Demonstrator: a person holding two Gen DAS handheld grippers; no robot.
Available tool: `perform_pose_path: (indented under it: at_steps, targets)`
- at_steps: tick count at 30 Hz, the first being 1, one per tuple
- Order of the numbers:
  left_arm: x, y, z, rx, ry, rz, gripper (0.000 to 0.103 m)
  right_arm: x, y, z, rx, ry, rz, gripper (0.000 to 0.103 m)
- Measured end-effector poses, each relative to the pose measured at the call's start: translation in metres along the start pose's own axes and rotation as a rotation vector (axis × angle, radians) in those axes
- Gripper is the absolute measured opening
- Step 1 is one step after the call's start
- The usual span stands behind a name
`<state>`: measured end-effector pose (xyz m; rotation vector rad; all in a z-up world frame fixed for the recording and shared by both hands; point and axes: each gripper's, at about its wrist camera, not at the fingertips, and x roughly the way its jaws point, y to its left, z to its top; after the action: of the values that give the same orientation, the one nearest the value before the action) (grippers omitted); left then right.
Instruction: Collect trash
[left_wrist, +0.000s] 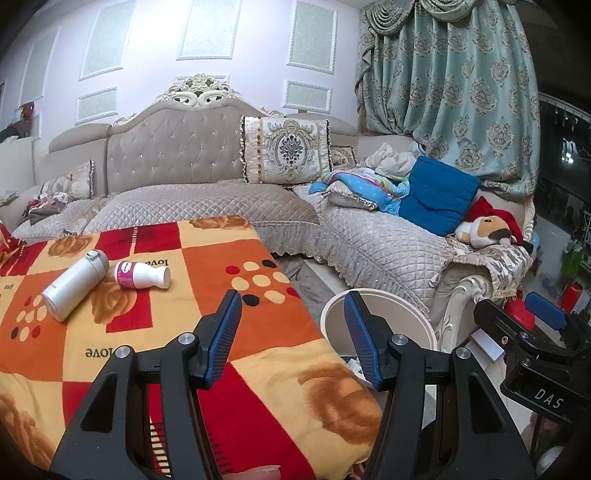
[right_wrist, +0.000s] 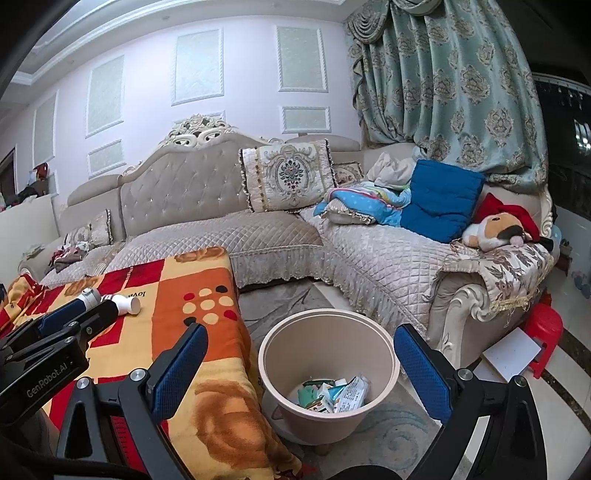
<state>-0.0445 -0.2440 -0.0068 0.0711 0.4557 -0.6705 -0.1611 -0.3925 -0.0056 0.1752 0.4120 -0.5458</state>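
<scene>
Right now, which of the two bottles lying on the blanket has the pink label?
The smaller white plastic bottle, lying nearer the blanket's middle; the larger plain silver-white flask beside it has no label.

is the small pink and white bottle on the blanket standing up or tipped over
Tipped over. The pink and white bottle lies on its side on the blanket, beside the larger white bottle, also lying down.

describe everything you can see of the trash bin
The trash bin is a round, beige, plastic-looking bucket with a rolled rim, open-topped and upright on the patterned floor beside the blanket-covered table. It is mostly empty; crumpled wrappers and small cartons lie at its bottom. Neither gripper touches it.
</scene>
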Motion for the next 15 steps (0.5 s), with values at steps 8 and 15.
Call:
perform_pose_path:
  at_steps: [8,15]
  targets:
    - [0.0015,-0.0001,-0.0014,0.000,0.007,0.003,0.056,0.0020,0.0004,-0.0005,0.007,0.011,0.003,0.100]
    - [0.0025,-0.0001,-0.0024,0.003,0.010,0.007,0.056,0.0021,0.0006,0.0001,0.004,0.011,0.008,0.100]
